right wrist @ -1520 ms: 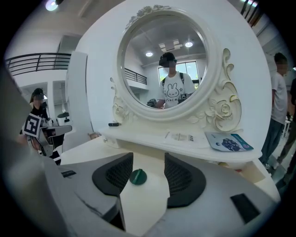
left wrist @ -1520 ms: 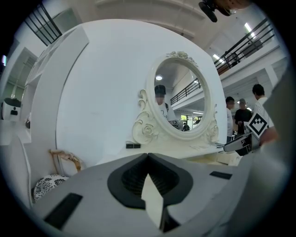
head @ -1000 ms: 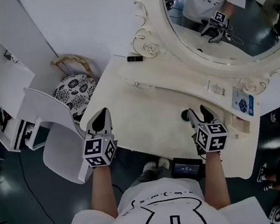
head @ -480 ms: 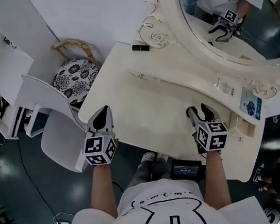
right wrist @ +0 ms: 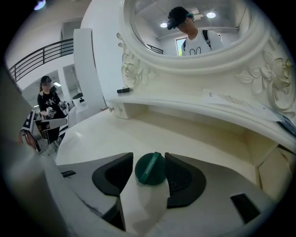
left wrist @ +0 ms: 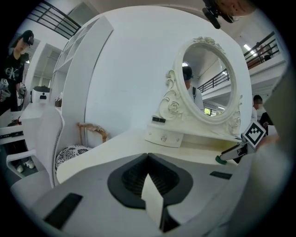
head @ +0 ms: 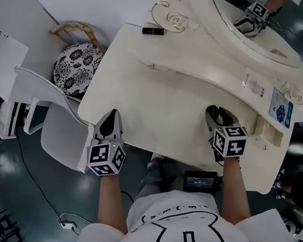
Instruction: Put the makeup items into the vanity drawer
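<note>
A round dark green compact (right wrist: 150, 168) stands on edge between the pads of my right gripper (right wrist: 149, 175), which is shut on it just over the cream vanity top (head: 155, 106). In the head view that right gripper (head: 220, 114) is at the front right of the table. My left gripper (head: 110, 119) is shut and holds nothing, at the table's front left edge. From the left gripper view the left gripper (left wrist: 148, 157) points at the vanity drawer (left wrist: 164, 137), which is shut. A black tube (head: 152, 30) lies on the shelf by the mirror base.
The oval mirror (head: 259, 11) in its carved frame rises at the back right. A blue and white box (head: 281, 108) and small flat items (head: 253, 86) sit on the right shelf. A white chair (head: 52, 138) and a patterned stool (head: 73, 67) stand left of the table.
The green compact lay beside my right gripper's tips; now the jaws have shut on it. The left gripper has hardly moved. The head view has shifted.
</note>
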A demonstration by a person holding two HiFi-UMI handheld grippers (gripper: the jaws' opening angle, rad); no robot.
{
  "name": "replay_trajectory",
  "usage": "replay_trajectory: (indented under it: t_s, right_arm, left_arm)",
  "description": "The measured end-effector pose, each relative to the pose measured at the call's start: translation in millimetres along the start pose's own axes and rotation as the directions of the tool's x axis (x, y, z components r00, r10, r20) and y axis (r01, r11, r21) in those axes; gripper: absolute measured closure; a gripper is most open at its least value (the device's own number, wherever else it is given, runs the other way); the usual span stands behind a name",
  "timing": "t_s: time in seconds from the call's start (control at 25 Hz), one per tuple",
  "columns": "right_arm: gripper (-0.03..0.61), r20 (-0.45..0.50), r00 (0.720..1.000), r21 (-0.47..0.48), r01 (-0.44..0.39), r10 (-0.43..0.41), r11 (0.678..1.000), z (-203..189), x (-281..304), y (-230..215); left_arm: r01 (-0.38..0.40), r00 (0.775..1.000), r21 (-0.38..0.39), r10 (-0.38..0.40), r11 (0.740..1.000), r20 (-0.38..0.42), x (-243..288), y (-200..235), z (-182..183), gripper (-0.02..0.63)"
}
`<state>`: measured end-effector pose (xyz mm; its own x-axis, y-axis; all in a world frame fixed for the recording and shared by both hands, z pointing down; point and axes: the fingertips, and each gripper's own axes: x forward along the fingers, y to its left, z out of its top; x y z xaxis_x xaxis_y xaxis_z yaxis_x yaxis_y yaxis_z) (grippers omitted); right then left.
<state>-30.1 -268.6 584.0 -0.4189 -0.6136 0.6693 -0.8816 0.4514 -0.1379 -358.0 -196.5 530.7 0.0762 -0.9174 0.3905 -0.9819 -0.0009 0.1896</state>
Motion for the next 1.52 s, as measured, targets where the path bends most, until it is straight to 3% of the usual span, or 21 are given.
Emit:
replay_trajectory:
  t_s: [0.28, 0.44, 0.52, 0.56, 0.6, 1.0, 1.2, 1.52]
  right_arm:
    - [0.390, -0.033, 0.999, -0.094, 0.034, -0.038, 0.995, -12.3, 8.3, -1.1]
    - [0.358, -0.036, 0.999, -0.086, 0.038, -0.041, 0.996, -12.8, 8.5, -2.1]
    - [0.377, -0.041, 0.997, -0.080, 0.056, -0.059, 0.995, -12.5, 8.0, -5.6]
    - [0.416, -0.044, 0.996, -0.078, 0.073, -0.077, 0.994, -12.3, 7.5, -9.2]
    - [0.511, -0.047, 0.995, -0.078, 0.087, -0.091, 0.993, -12.2, 7.0, -12.9]
    - [0.520, -0.051, 0.995, -0.019, 0.090, -0.091, 0.996, -6.1, -3.9, -15.7]
    - [0.518, -0.017, 0.996, 0.000, 0.087, -0.087, 0.996, 5.9, -17.8, -15.6]
    - [0.517, 0.114, 0.991, -0.005, 0.072, -0.071, 0.997, 46.2, -46.6, -8.5]
  left_arm:
    - [-0.006, 1.000, -0.010, 0.006, 1.000, -0.005, 3.4, -4.1, -6.2, 0.600]
    - [-0.009, 1.000, -0.006, 0.009, 1.000, -0.007, 3.3, -7.6, -8.2, 0.600]
    - [-0.010, 1.000, -0.003, 0.010, 1.000, -0.007, 2.9, -8.0, -7.5, 0.600]
    - [-0.011, 1.000, -0.002, 0.011, 1.000, -0.006, 2.5, -7.6, -6.8, 0.600]
    - [-0.013, 1.000, -0.001, 0.013, 1.000, -0.004, 2.2, -7.0, -5.9, 0.600]
    - [0.006, 0.999, 0.024, -0.007, 1.000, 0.033, -0.6, -11.7, 14.2, 0.600]
    - [0.023, 0.997, 0.038, -0.026, 0.999, 0.075, -3.6, -17.9, 34.9, 0.600]
    - [0.068, 0.987, 0.069, -0.077, 0.995, 0.142, -5.7, -32.5, 69.1, 0.600]
